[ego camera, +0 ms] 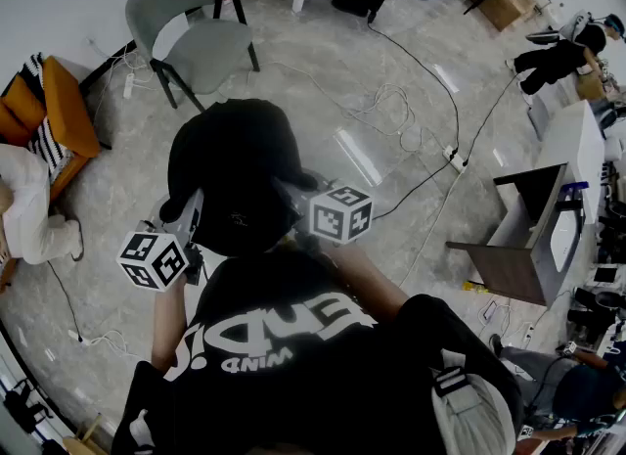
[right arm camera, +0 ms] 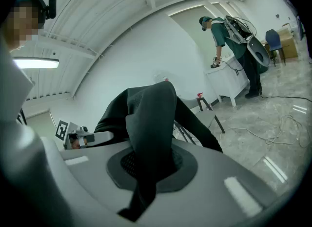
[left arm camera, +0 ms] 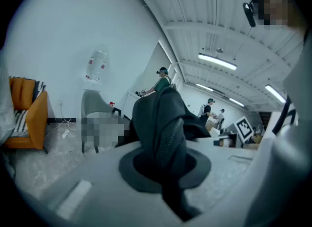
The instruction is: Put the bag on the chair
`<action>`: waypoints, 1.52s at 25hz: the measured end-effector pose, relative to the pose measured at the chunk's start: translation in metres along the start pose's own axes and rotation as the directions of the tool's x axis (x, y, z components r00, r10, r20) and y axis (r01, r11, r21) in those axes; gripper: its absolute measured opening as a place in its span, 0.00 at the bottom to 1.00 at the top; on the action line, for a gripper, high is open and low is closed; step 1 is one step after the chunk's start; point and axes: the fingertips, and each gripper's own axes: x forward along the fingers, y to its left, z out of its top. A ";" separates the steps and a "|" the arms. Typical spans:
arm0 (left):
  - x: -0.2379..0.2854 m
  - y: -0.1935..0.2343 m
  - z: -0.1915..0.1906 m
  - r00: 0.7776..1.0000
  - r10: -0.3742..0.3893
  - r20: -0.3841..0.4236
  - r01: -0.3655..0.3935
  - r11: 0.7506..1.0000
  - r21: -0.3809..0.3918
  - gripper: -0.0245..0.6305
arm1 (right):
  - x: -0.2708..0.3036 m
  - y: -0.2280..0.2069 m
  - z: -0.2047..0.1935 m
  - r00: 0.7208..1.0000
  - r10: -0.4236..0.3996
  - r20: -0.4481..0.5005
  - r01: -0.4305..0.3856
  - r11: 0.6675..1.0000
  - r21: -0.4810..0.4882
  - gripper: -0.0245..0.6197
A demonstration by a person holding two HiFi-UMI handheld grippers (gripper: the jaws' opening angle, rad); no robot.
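Note:
A black bag (ego camera: 235,174) hangs above the floor in front of me, held from both sides. My left gripper (ego camera: 191,220) is shut on the bag's left side; in the left gripper view a zippered fold of the bag (left arm camera: 163,128) is pinched between its jaws. My right gripper (ego camera: 295,196) is shut on the right side, with a fold of the bag (right arm camera: 148,123) clamped in its jaws. The grey chair (ego camera: 196,42) stands empty on the floor ahead, beyond the bag. The same chair (left arm camera: 95,105) shows behind the bag in the left gripper view, and the chair (right arm camera: 207,114) in the right gripper view.
An orange armchair (ego camera: 44,115) stands at the left, with a person in white (ego camera: 24,210) beside it. Cables (ego camera: 391,111) and a power strip (ego camera: 455,158) lie on the floor to the right. A dark-sided desk (ego camera: 528,238) stands at the right. Other people work at the far tables.

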 end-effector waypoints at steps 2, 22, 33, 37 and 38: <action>0.000 -0.001 -0.003 1.000 -0.003 -0.003 0.003 1.000 -0.006 0.07 | -0.001 0.000 -0.002 1.000 -0.001 -0.006 0.001 1.000 0.003 0.05; -0.003 0.022 -0.006 0.993 -0.111 -0.040 0.112 0.993 0.023 0.07 | 0.020 0.006 -0.008 0.993 -0.097 0.064 0.093 0.994 0.060 0.05; 0.025 0.054 0.010 0.992 -0.114 -0.059 0.115 0.993 0.015 0.07 | 0.054 -0.014 0.009 0.993 -0.092 0.077 0.083 0.990 0.114 0.05; 0.044 0.076 0.023 0.992 -0.109 -0.065 0.110 0.994 0.012 0.07 | 0.080 -0.027 0.023 0.995 -0.078 0.068 0.070 0.991 0.118 0.05; 0.049 0.082 0.027 0.992 -0.107 -0.068 0.108 0.994 0.012 0.07 | 0.087 -0.031 0.027 0.995 -0.075 0.066 0.066 0.990 0.122 0.05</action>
